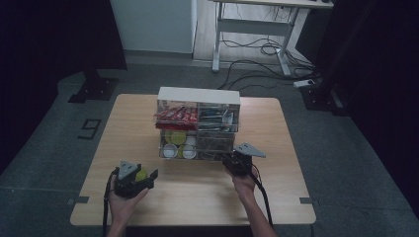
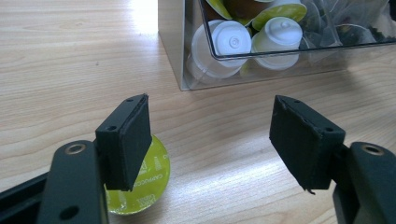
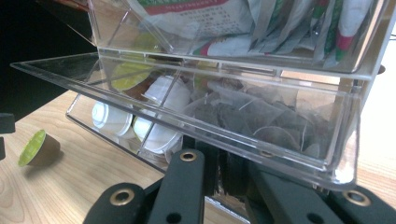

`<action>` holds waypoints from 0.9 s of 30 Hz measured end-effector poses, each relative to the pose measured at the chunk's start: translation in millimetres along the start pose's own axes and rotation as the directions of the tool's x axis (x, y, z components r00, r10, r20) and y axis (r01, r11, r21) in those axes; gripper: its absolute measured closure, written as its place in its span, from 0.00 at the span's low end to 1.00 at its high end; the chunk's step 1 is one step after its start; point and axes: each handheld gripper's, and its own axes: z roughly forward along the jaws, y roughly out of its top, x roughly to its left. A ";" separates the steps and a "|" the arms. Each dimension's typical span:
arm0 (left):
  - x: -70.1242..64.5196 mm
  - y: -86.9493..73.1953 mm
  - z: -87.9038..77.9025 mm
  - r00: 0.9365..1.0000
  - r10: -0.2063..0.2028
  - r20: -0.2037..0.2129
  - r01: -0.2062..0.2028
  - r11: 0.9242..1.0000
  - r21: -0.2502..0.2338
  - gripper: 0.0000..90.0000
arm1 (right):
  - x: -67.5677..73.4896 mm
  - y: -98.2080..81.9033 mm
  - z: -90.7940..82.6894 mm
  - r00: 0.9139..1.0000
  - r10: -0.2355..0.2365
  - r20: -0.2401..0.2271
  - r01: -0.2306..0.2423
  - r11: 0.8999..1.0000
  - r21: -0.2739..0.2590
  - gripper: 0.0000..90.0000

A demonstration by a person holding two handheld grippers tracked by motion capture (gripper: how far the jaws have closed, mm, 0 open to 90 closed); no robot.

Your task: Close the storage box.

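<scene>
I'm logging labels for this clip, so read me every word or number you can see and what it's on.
"CAPPUCCI", cut off by the jaw: on the green lid of the coffee capsule lying on the table.
"9": a dark mark on the floor left of the table.
Print on the sachets in the clear organizer's top drawer: too blurred to read.

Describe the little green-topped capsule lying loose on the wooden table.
The small coffee capsule with a lime-green foil lid and brownish tapered body lies tipped on its side on the light wooden table, apart from the clear plastic drawer organiser. Its lid carries printed lettering. The open left gripper stands over it; one pad partly hides it.
</scene>
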 end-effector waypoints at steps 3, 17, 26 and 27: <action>-1.3 0.4 -0.5 1.000 0.001 0.006 -0.001 1.000 -0.001 0.33 | -1.4 -2.4 -0.5 1.000 0.002 0.002 -0.002 1.000 0.006 0.96; 1.5 -0.7 -1.3 1.000 -0.010 0.023 0.010 1.000 0.003 0.33 | -2.7 -17.3 -1.6 0.999 0.030 -0.014 -0.030 0.998 0.057 0.96; 2.5 -2.4 0.6 1.000 -0.010 0.024 0.010 1.000 0.014 0.33 | -3.3 -22.9 1.0 1.000 0.027 -0.010 -0.027 0.996 0.082 0.96; 2.2 -2.3 0.3 1.000 -0.009 0.026 0.008 1.000 0.016 0.33 | -3.1 -23.3 1.0 1.000 0.025 -0.010 -0.024 0.996 0.085 0.95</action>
